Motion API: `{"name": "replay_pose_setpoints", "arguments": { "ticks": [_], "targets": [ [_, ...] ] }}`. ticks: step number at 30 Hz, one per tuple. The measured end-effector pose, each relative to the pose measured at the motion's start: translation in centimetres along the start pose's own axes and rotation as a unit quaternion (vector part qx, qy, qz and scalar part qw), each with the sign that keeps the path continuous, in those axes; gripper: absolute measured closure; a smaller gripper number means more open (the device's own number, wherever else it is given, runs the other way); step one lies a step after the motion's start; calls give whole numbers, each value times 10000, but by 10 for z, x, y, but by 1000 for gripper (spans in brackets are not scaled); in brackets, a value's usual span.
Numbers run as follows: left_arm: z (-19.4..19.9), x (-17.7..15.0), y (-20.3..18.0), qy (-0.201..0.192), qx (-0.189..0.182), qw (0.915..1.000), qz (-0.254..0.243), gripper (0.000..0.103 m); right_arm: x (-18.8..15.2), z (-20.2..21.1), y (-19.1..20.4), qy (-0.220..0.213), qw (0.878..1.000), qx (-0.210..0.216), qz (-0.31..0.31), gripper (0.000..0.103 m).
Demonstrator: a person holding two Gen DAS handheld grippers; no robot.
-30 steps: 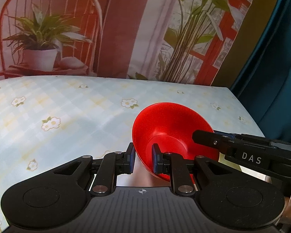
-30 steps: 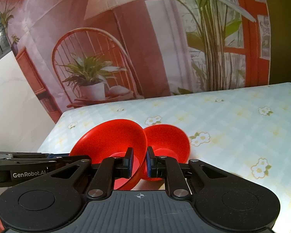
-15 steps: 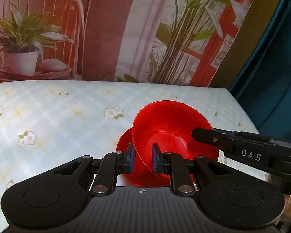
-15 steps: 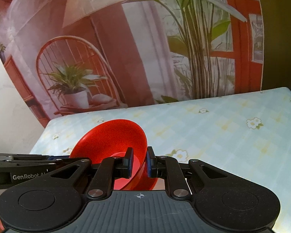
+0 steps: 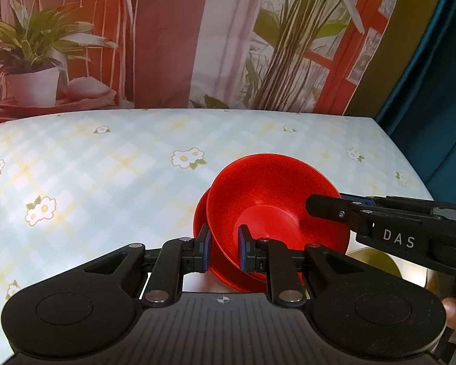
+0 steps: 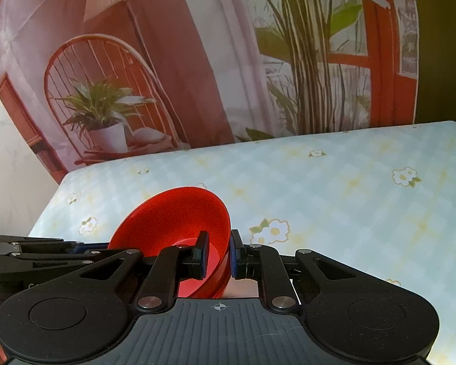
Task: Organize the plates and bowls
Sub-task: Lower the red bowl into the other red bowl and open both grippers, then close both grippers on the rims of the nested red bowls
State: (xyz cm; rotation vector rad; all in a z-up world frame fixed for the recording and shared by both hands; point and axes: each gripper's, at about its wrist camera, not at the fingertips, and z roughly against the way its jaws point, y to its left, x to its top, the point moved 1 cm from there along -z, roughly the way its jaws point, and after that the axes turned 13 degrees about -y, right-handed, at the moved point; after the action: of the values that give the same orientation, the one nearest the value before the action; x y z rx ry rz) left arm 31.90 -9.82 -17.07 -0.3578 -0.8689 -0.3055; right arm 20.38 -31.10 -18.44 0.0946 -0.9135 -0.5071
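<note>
Two red bowls are nested. The upper red bowl sits tilted in a second red bowl whose rim shows at its left. My left gripper is shut on the near rim of the upper bowl. My right gripper is shut on the opposite rim of the same bowl; its black fingers reach in from the right in the left wrist view. The left gripper's fingers show at the left of the right wrist view. The bowls are just above the flowered tablecloth.
The table carries a pale blue check cloth with daisies. A printed backdrop of a chair and plants hangs behind it. A dark teal curtain stands at the right. The table's right edge is near the bowls.
The held bowl has moved over the second red bowl and settled down into it. Both grippers stayed shut on its rim, and both views now show more of the backdrop.
</note>
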Motion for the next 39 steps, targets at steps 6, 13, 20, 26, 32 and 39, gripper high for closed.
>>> {"name": "replay_pose_setpoints", "arguments": {
  "ticks": [6,13,20,26,32,39],
  "targets": [
    [0,0,1,19,4,10000,34,84,-3,-2,5,4,9999,11,169,86],
    [1,1,1,9,30,10000,47,83,-5,-2,5,43,9999,-5,161,86],
    [2,3,7,6,76,9999,114,74,-3,1,4,-17,9997,-66,221,80],
    [5,4,11,-21,95,9997,226,73,-2,2,2,-20,9996,-103,249,79],
    [5,5,12,-22,85,9996,267,72,-2,3,-1,-26,9997,-140,222,79],
    [5,4,14,-2,13,9991,414,72,0,5,-14,-42,9997,-196,113,74]
  ]
}}
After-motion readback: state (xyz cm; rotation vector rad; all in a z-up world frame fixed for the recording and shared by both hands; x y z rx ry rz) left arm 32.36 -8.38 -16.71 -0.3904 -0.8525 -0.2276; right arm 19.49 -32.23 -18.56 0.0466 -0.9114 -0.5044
